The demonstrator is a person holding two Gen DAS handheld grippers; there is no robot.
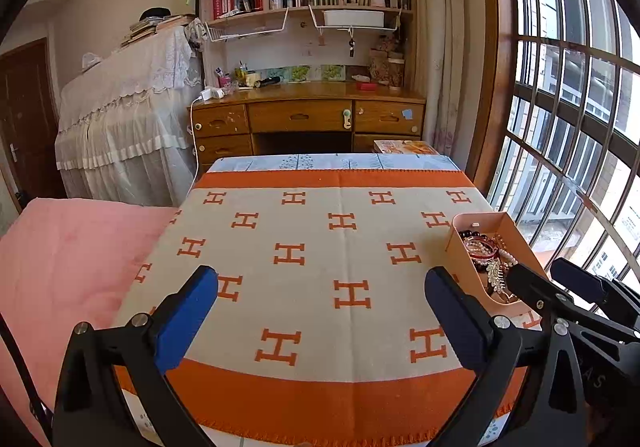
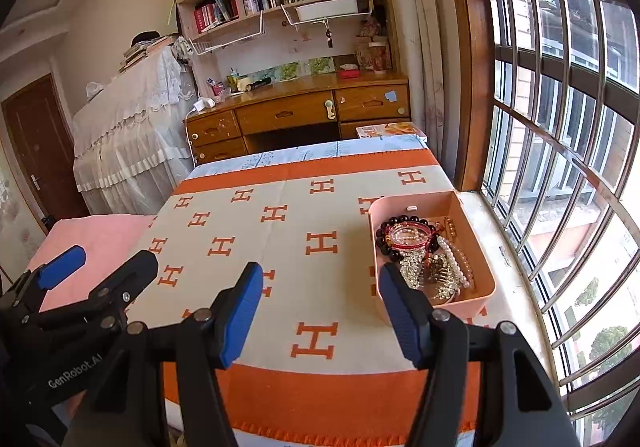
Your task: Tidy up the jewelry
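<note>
A pink tray [image 2: 486,287] sits at the right edge of the table, by the window. It holds a dark bead bracelet [image 2: 385,243], a red bracelet [image 2: 408,247], a pearl strand [image 2: 458,261] and a silver rhinestone comb [image 2: 412,273]. My right gripper [image 2: 322,311] hovers open just left of the tray's near corner, with nothing between its blue pads. My left gripper [image 1: 324,311] is open over the patterned cloth, also with nothing in it. The left wrist view shows the tray [image 1: 458,247] at the right, with the right gripper [image 1: 540,273] beside it.
An orange and cream cloth [image 2: 320,243] with H marks covers the table. Pink bedding [image 1: 68,247] lies to the left. A barred window [image 2: 560,127] runs along the right. A wooden desk [image 1: 304,115] and bookshelves stand beyond the table's far edge.
</note>
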